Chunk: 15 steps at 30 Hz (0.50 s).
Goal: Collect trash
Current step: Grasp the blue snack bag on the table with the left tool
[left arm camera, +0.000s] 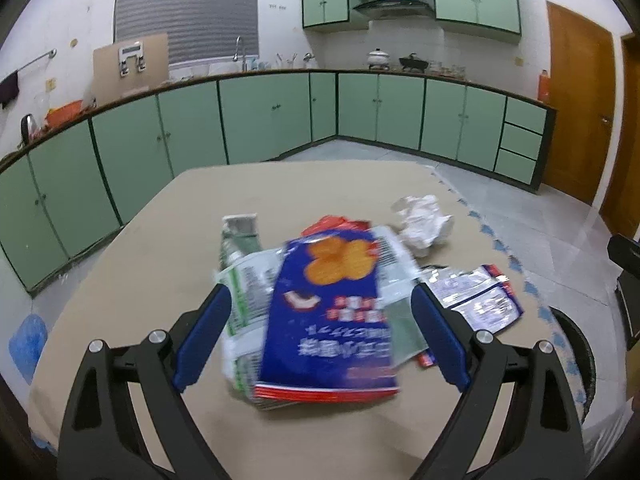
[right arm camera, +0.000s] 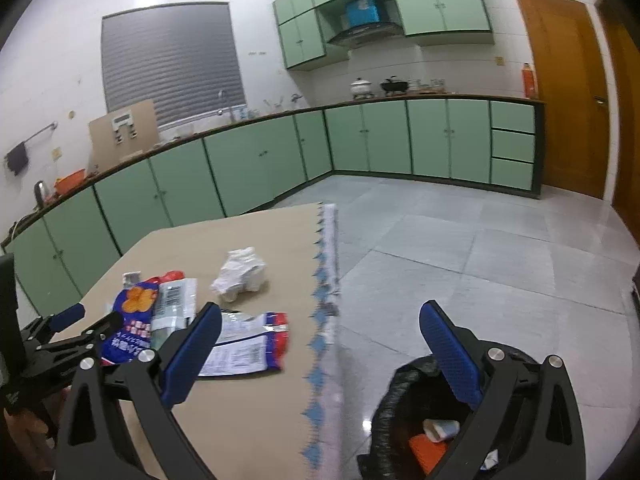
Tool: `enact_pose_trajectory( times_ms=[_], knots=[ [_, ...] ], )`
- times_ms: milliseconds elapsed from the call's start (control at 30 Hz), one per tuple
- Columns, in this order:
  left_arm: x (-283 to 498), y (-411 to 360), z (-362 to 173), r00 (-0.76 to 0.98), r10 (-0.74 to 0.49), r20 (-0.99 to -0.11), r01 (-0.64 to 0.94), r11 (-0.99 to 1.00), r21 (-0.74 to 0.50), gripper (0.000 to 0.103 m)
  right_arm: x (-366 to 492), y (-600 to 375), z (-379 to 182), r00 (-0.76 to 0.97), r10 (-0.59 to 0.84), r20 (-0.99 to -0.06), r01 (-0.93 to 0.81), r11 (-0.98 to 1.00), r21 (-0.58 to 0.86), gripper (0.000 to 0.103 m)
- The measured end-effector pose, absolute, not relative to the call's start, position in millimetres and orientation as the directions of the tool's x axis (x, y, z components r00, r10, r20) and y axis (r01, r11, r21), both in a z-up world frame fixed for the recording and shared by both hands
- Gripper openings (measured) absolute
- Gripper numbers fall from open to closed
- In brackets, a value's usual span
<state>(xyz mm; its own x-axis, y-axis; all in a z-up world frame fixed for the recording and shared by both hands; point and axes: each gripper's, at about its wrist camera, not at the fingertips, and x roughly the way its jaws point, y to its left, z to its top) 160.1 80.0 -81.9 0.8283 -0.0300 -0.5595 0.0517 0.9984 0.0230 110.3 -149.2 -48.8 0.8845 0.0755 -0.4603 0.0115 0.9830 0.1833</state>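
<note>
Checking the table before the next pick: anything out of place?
Yes: litter on the table: a heap topped by a blue snack bag, a flattened silver wrapper and crumpled white paper, none yet in the bin.

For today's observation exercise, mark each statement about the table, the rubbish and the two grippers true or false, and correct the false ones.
1. The left gripper is shut on the blue snack packet. False: its jaws stand wide open either side of it.
2. A crumpled white paper lies on the table. True.
3. The right gripper holds a wrapper. False: it is open and empty.
4. The black-lined bin stands on the floor beside the table. True.
5. The bin is empty. False: a small cup and something orange lie inside.
</note>
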Motion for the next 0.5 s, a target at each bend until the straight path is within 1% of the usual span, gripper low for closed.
enact_pose_trajectory(
  times_ms=[267, 333, 433, 500],
  knots=[
    [169.3, 94.3, -99.4, 0.8, -0.046, -0.598, 0.056, 0.998, -0.003, 0.088, 128.9, -114.6, -58.8, 0.87, 0.127, -0.477, -0.048, 0.984, 0.174, 0.097],
    [172.8, 95.8, -104.9, 0.791, -0.054, -0.61, 0.055, 0.998, -0.017, 0.083, 131.1, -109.8, -60.2, 0.867, 0.134, -0.48, -0.062, 0.985, 0.163, 0.097],
    [177.1, 96.3, -112.1, 0.78, -0.063, -0.623, 0.058, 0.998, -0.028, 0.073, 135.3, -105.3, -63.4, 0.861, 0.141, -0.489, -0.073, 0.985, 0.156, 0.097],
    [178.7, 95.0, -115.2, 0.775, -0.065, -0.629, 0.064, 0.998, -0.024, 0.064, 138.5, -103.8, -67.0, 0.854, 0.148, -0.499, -0.076, 0.984, 0.161, 0.097]
  ],
)
